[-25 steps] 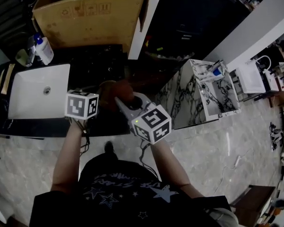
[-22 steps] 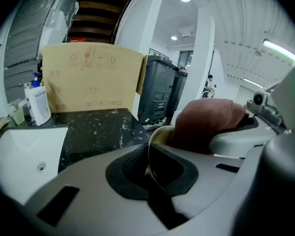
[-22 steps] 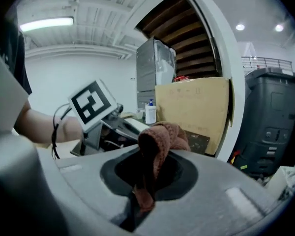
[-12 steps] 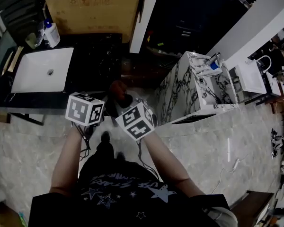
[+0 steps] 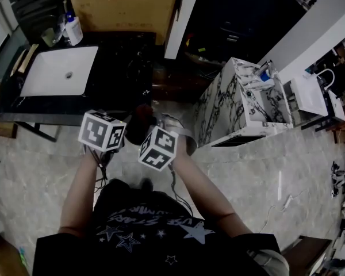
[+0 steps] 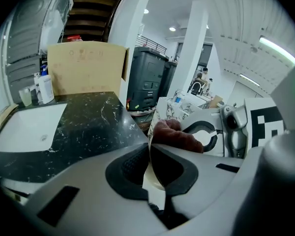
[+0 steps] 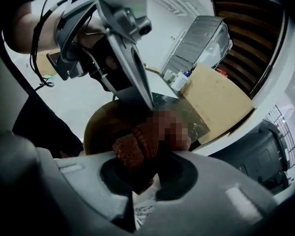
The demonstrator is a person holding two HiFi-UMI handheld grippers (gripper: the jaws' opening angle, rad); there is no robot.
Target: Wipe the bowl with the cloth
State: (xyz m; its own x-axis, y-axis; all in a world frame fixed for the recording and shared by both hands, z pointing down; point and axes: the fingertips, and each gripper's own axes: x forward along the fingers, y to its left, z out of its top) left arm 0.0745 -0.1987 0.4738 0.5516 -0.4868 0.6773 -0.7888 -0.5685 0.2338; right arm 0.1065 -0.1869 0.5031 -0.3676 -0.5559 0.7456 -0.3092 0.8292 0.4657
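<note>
A pale marble floor (image 5: 34, 171) lies below both hand-held grippers. The black table (image 5: 123, 62) stands well ahead of them and carries nothing they hold. The brown bowl (image 7: 105, 124) hangs in the air, its thin rim pinched between the nearly closed jaws of the left hand-held gripper (image 6: 150, 154). The right hand-held gripper (image 7: 142, 173) is clamped on a rust-red cloth (image 7: 132, 151) that appears to lie against the bowl. The likely risk is that firm wiping pressure levers the rim out of that narrow pinch and the bowl drops to the floor.
</note>
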